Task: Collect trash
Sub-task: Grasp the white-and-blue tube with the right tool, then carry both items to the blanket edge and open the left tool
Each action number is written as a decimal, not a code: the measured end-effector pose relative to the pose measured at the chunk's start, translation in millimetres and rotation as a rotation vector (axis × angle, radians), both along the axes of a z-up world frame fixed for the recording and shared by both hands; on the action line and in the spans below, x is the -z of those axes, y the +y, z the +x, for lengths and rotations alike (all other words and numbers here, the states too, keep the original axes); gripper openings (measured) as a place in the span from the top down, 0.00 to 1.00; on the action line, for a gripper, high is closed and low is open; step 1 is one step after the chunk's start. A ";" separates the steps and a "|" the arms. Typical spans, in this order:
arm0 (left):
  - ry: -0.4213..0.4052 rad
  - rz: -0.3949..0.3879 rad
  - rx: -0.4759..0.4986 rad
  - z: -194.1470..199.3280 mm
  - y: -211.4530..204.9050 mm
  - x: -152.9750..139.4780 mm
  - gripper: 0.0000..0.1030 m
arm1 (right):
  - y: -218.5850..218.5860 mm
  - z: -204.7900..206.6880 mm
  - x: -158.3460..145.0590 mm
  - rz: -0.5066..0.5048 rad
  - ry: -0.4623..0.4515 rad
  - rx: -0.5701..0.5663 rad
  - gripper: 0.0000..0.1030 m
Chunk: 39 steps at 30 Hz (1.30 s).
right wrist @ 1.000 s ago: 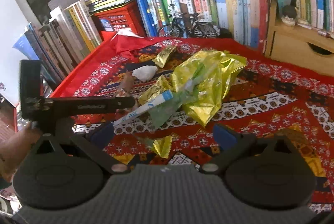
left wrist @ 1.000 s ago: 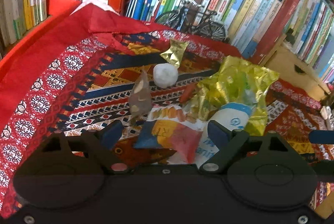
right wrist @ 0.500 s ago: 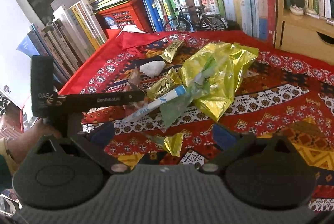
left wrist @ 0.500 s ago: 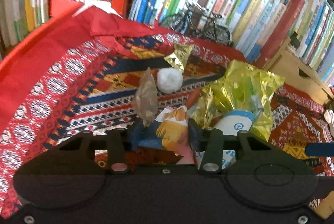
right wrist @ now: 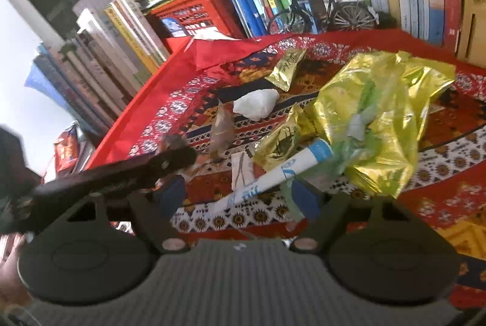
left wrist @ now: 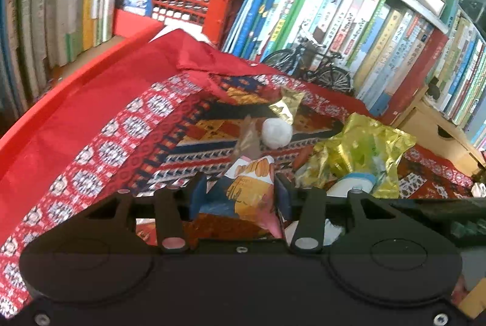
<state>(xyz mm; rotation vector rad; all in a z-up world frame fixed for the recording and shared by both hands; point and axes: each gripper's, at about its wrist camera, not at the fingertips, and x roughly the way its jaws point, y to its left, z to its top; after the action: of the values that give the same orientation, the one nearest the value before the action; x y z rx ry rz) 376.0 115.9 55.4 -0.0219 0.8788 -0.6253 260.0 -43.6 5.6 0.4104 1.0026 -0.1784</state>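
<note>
1. On the red patterned cloth, between the book rows, trash lies scattered: gold foil wrapper, white crumpled tissue, brownish clear wrapper, big yellow-green foil bag.
2. My left gripper has just closed in from wide and now pinches the orange snack wrapper; both blue pads press its sides, wrapper crumpled upward between them.
3. That wrapper sits at the near edge of the pile, just in front of the tissue and left of the foil bag.
4. My right gripper is spread; jaws have just been narrowing a bit but the pads clamp nothing.
5. Between its fingers lies the white-and-blue tube, slanted, upper end tucked against the foil bag (contact with the right pad hard to judge, blurred).
6. Left gripper's body crosses the right view's lower left, a hand behind it.
7. Model bicycle and red crate stand at the back by the books.
</note>
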 end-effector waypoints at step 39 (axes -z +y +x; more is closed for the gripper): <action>-0.163 -0.027 0.032 -119.4 78.9 -70.8 0.57 | 71.0 -101.6 -96.7 -0.150 -0.334 0.011 0.96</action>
<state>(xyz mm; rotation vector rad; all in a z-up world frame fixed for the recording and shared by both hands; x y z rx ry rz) 256.6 194.8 126.2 0.0191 0.7138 -0.6595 158.4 27.4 102.3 0.2964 0.6539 -0.1863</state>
